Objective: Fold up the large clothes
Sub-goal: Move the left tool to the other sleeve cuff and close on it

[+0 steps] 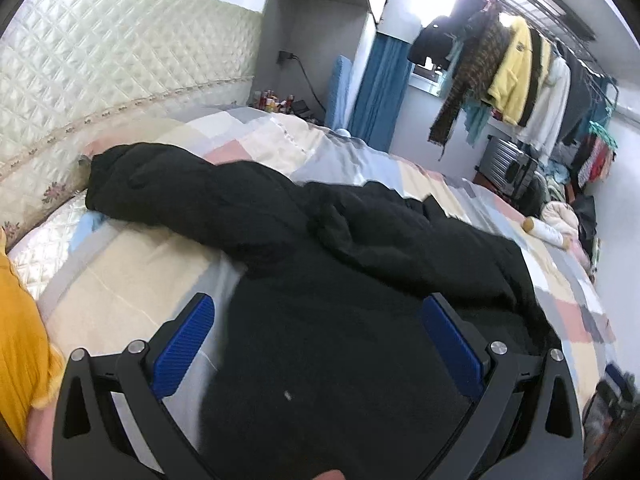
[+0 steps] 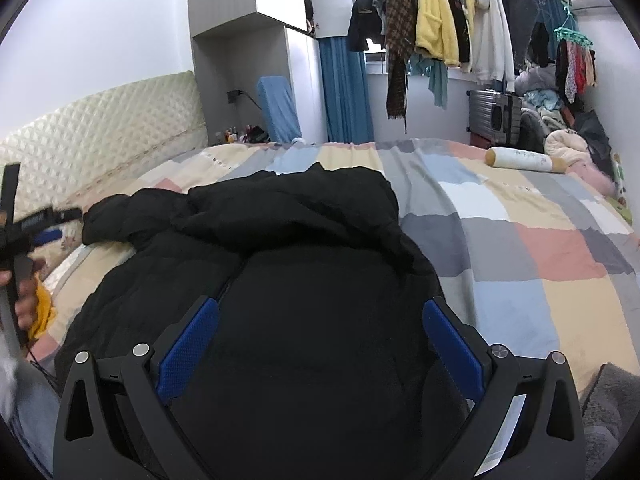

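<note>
Lying rumpled across the patchwork bed cover (image 2: 520,248), the black padded jacket (image 2: 312,264) has one sleeve (image 1: 168,188) stretched toward the quilted headboard (image 1: 120,60). Both the left claw (image 1: 316,344) and the right claw (image 2: 320,344) hover spread wide over the dark fabric, pinching nothing. A grab at the puffy bulk could catch several layers or slip off, dragging the jacket crooked. The right wrist view alone shows the person's hand (image 2: 24,300) holding the other tool; the left wrist view alone shows the yellow garment (image 1: 20,340) at the bed's edge.
</note>
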A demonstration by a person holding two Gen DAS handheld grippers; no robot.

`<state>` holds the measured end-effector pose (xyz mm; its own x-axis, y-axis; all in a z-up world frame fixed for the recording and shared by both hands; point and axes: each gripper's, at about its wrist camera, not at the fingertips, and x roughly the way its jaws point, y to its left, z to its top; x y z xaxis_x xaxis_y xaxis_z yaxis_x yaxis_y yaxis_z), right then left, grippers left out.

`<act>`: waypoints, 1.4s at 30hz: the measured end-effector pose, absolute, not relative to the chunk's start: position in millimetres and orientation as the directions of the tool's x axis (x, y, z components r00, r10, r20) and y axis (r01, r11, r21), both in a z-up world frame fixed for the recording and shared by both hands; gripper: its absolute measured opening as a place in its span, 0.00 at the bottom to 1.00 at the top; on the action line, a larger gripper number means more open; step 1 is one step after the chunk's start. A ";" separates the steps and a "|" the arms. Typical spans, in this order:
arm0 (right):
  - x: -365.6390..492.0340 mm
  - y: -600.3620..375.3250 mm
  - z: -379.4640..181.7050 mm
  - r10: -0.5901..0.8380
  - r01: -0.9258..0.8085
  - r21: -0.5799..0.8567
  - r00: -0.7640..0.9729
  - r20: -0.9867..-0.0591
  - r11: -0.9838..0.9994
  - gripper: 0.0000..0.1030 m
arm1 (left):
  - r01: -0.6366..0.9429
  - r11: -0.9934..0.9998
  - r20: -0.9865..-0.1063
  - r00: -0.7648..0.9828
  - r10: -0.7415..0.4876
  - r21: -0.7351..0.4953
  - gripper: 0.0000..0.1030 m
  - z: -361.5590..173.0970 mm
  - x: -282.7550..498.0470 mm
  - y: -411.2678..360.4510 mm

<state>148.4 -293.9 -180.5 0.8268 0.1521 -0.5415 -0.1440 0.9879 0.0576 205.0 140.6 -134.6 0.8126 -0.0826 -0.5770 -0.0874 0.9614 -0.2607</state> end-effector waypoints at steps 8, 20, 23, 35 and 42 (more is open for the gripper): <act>154.0 -285.2 -189.8 0.137 -0.137 0.044 0.811 -0.568 0.990 1.00 | -0.205 0.924 -0.579 0.815 -0.022 -0.323 1.00 -97.8 263.3 231.5; 171.2 -269.5 -212.8 0.091 -0.100 0.020 0.777 -0.622 0.995 1.00 | -0.380 0.831 -0.627 0.778 0.048 -0.407 1.00 -127.9 323.3 372.4; 174.0 -264.9 -218.1 0.090 -0.095 0.027 0.762 -0.641 0.995 1.00 | -0.387 0.817 -0.628 0.777 0.040 -0.428 1.00 -147.1 334.6 402.6; 200.0 -224.9 -220.3 0.082 -0.075 0.038 0.740 -0.668 0.996 1.00 | -0.511 0.625 -0.628 0.777 0.041 -0.591 1.00 -263.1 364.5 520.0; 220.7 -215.5 -229.7 0.023 -0.028 0.004 0.726 -0.687 1.000 1.00 | -0.479 0.563 -0.572 0.820 0.013 -0.673 0.99 -302.5 383.1 543.4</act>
<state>220.7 -215.5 -229.7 0.7263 0.0230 -0.6869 -0.0276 0.9996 0.0044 383.1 543.4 -302.5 0.8198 0.0134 -0.5725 -0.4792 0.5633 -0.6731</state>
